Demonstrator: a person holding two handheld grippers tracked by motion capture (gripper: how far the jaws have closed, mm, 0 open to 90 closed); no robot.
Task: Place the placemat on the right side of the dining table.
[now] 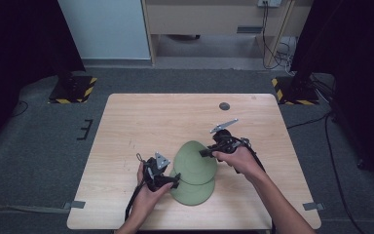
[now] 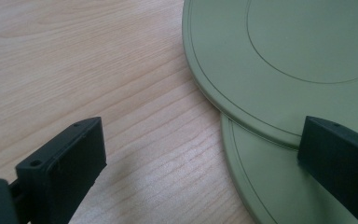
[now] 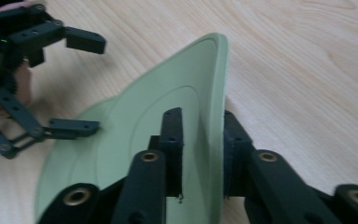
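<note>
We had the lower green plate (image 1: 193, 192) lying flat on the table (image 1: 126, 122) nearest us, and everything else sat relative to it. Just beside its near-left rim, our left gripper (image 1: 174, 181) stood released, jaws wide and holding nothing. Overlapping its far edge, the upper green plate (image 1: 195, 163) was tilted, its rim pinched by our right gripper (image 3: 203, 154). To lift well, we judged we should keep that pinch firm and raise slowly, so the lower plate did not drag along.
</note>
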